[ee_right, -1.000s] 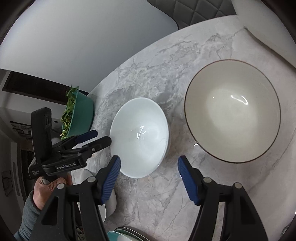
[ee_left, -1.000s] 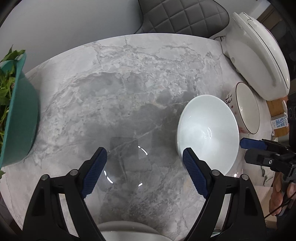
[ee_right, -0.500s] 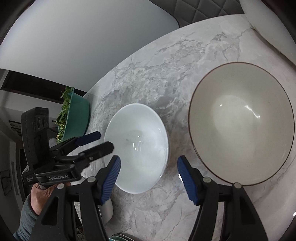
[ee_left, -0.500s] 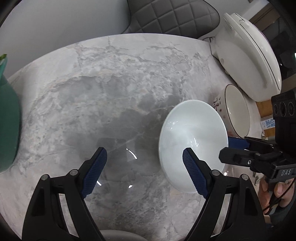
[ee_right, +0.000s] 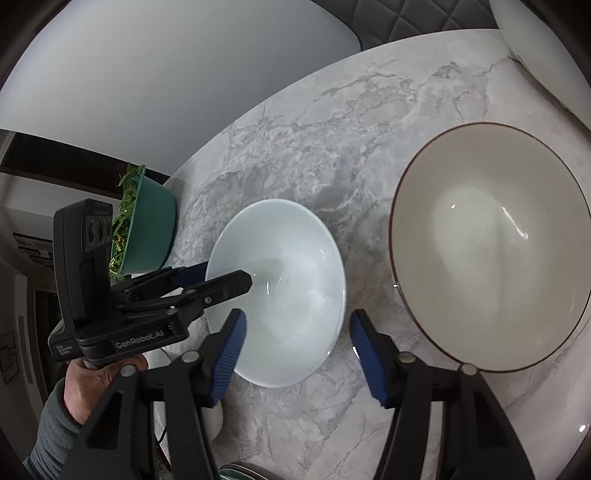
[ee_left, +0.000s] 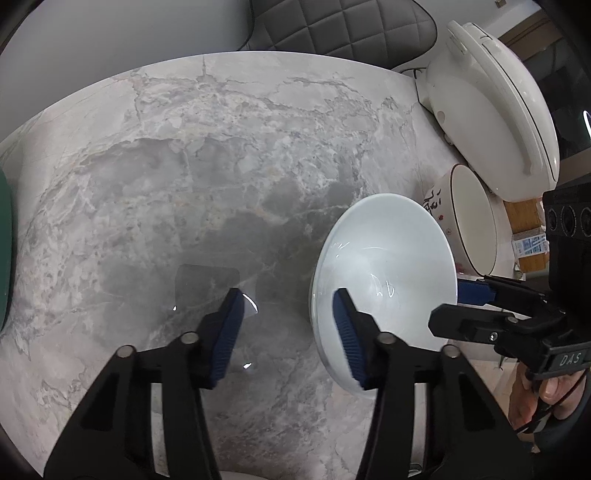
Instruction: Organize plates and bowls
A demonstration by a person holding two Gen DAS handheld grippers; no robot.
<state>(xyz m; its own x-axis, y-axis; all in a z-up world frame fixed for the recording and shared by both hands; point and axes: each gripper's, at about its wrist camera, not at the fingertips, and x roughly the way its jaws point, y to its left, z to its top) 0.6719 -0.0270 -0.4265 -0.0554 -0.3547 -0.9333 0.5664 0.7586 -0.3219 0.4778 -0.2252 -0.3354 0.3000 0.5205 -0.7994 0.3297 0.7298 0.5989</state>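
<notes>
In the left wrist view the left gripper (ee_left: 288, 321) fills the bottom of the frame. Its jaws have just been closing and now straddle the near-left rim of the pale blue bowl (ee_left: 384, 280): one blue pad inside the bowl, the other outside over the marble table (ee_left: 221, 155). Whether the pads already press the rim cannot be told here. The right wrist view shows the same gripper (ee_right: 221, 275) from the side, at left centre, one finger over the bowl's (ee_right: 280, 291) inside and one beyond its rim, with a gap visible between them, held by a hand (ee_right: 96, 384) in a grey sleeve.

The right gripper (ee_right: 295, 339) stands at the bottom of its own view, jaws partly open and just narrowed, the bowl's near rim between them but untouched. In the left wrist view it (ee_left: 458, 306) enters from the right edge, reaching toward the bowl's right side.

Further right in the right wrist view sits a large cream bowl (ee_right: 487, 243) with a dark rim; the left wrist view shows only its edge (ee_left: 472, 218) behind the blue bowl. Only the right wrist view shows the green bowl (ee_right: 151, 225) of leafy greens clearly, at left. Only the left wrist view shows the whole white appliance (ee_left: 491, 110) at upper right and the quilted chair (ee_left: 332, 26) beyond the table.
</notes>
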